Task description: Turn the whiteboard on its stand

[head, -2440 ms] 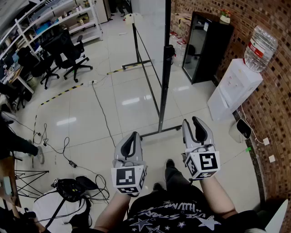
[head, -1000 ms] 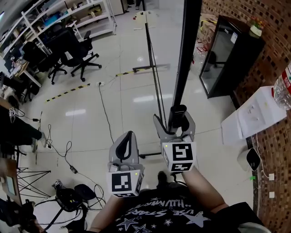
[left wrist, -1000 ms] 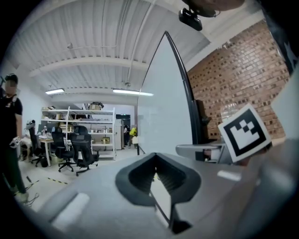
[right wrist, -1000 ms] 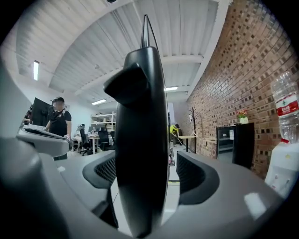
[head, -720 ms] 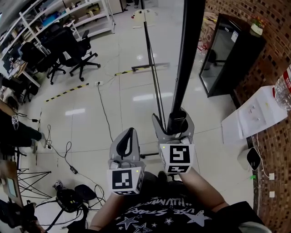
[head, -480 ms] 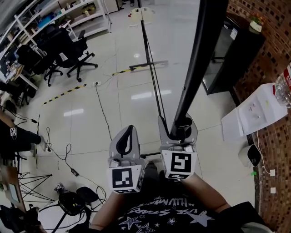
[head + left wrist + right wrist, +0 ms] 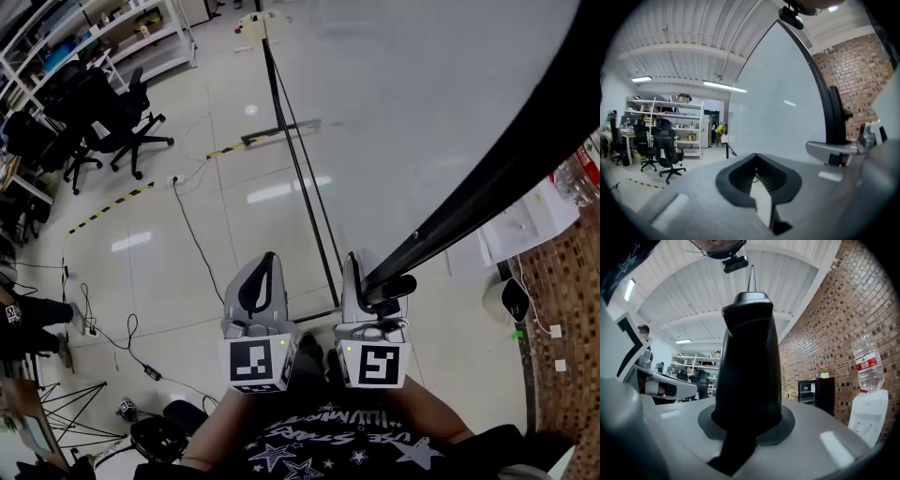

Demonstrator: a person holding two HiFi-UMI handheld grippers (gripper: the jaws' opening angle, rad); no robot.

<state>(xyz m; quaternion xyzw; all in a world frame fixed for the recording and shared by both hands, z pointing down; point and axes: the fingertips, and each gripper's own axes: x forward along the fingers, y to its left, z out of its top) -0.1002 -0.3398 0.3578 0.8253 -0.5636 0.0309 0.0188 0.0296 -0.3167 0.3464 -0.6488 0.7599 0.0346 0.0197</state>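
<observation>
Right tool (image 7: 375,279) closing, pinching the black whiteboard frame (image 7: 525,164) that runs toward 2 o'clock; left tool (image 7: 263,270) at its 9 o'clock, pressed together, empty.

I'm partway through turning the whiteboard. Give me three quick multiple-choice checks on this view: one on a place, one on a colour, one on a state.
1. Where in the head view is the water dispenser? A right edge; B left edge; C bottom centre.
2. What colour is the whiteboard's frame? A red; B black; C yellow.
3. What is between the jaws of the left gripper? A the other gripper; B the whiteboard's frame; C nothing.

Answers: 1 A, its bottle shows at the right edge, by the brick wall. 2 B, the bar is black, and the right gripper is closing on it. 3 C, its jaws are together and empty.
</observation>
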